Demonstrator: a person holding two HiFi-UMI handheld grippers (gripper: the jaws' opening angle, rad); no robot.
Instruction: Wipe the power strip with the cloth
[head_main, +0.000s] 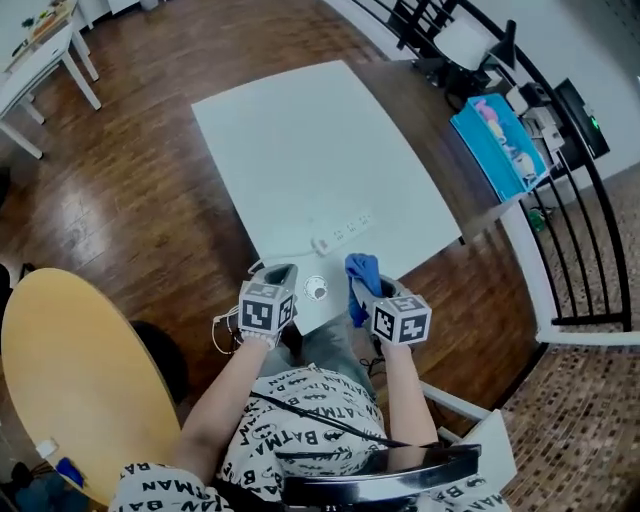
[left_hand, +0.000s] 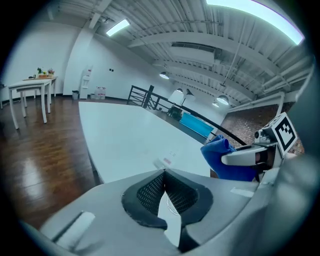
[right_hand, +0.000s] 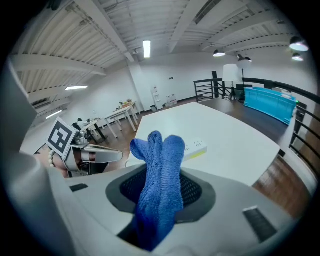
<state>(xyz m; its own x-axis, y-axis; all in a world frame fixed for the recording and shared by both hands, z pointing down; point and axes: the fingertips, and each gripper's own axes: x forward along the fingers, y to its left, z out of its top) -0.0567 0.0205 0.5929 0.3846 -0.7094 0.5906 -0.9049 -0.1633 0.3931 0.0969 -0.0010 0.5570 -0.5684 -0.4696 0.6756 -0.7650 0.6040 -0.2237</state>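
Note:
The white power strip (head_main: 343, 230) lies near the front edge of the white table (head_main: 300, 130), and its cable trails off to the left. It also shows in the left gripper view as the power strip (left_hand: 165, 161) and in the right gripper view as the power strip (right_hand: 195, 148). My right gripper (head_main: 362, 288) is shut on a blue cloth (head_main: 361, 272) just short of the strip; the bunched cloth (right_hand: 161, 180) stands up between its jaws. My left gripper (head_main: 279, 276) hovers at the table's front edge, shut and empty (left_hand: 165, 176).
A small round white object (head_main: 316, 290) lies on the table between the two grippers. A yellow round table (head_main: 70, 370) is at my left. A blue box (head_main: 500, 145) and a black railing (head_main: 570, 200) are to the right. White desks (head_main: 40, 60) stand far left.

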